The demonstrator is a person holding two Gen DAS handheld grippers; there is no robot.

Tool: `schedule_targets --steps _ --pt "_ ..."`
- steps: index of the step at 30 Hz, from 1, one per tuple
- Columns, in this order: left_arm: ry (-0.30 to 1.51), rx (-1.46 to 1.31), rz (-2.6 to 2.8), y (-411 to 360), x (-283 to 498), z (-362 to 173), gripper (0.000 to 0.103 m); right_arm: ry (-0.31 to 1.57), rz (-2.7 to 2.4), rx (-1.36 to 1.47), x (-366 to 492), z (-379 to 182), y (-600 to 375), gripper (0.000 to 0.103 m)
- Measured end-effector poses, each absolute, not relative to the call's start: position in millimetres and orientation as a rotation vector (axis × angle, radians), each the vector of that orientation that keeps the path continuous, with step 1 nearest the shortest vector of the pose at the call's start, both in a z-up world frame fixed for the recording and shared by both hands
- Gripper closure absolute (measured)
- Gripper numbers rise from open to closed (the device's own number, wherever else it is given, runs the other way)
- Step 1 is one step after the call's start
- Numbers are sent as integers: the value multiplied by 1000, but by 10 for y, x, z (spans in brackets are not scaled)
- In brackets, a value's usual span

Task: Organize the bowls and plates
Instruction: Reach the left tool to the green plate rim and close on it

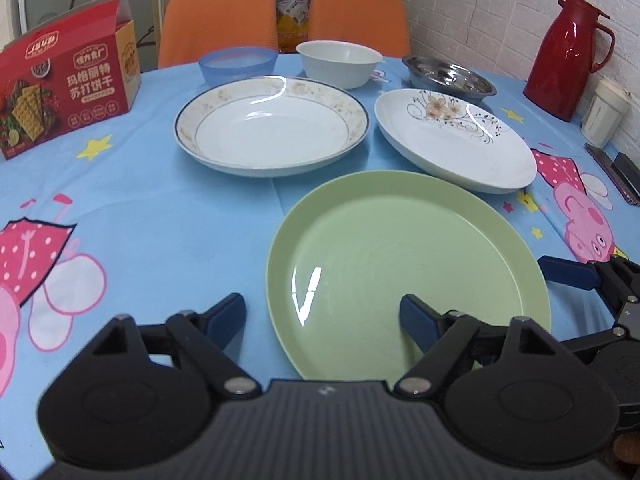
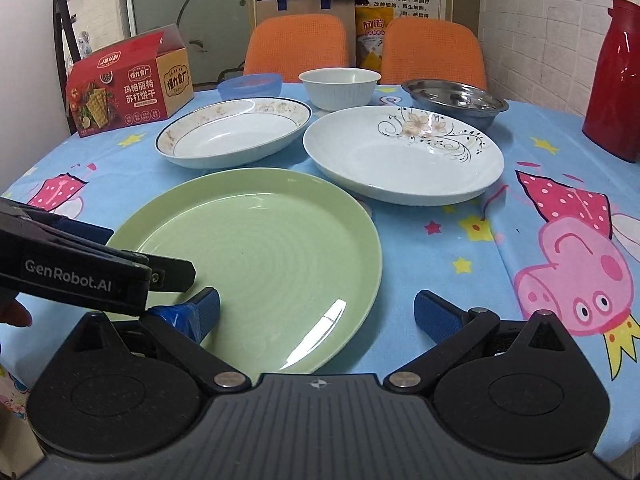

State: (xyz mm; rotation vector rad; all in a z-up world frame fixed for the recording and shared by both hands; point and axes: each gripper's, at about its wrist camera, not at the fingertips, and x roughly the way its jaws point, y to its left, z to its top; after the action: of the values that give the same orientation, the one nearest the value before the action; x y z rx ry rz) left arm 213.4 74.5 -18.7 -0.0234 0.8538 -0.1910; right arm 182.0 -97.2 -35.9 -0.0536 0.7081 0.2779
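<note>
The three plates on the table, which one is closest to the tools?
The plain green plate; both open tools hover at its near edge, while the gold-rimmed plate and flower-patterned plate lie farther back.

At the left of my view stands a red cracker box (image 1: 66,92), its lid flap raised, on the bench (image 1: 140,216), which wears a blue cartoon-pig cloth. At the far right a red thermos jug (image 1: 568,56) stands by the white brick wall, a small cream lidded cup (image 1: 606,110) just beside it, and a dark flat object lies at the right edge, too cut off to name. Behind the bench, top centre, are two orange chairs (image 1: 218,20), with a yellow packet (image 1: 291,8) showing between them and a brown paper bag (image 2: 304,6) behind.
</note>
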Motion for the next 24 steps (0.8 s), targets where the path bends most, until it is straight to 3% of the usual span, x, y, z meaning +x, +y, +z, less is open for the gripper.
schedule_targets --steps 2,4,12,24 --pt "846 -17 -218 736 2149 -176 45 704 306 -59 1866 -360 -942 12" --pt "839 -16 -231 730 2133 -180 48 682 326 -72 1862 -374 -899 14" --pt "812 -31 -172 793 2033 -109 52 669 311 -65 1788 -319 -709 13" --pt "791 -68 53 1676 1759 52 51 634 510 -66 1743 -186 104 13"
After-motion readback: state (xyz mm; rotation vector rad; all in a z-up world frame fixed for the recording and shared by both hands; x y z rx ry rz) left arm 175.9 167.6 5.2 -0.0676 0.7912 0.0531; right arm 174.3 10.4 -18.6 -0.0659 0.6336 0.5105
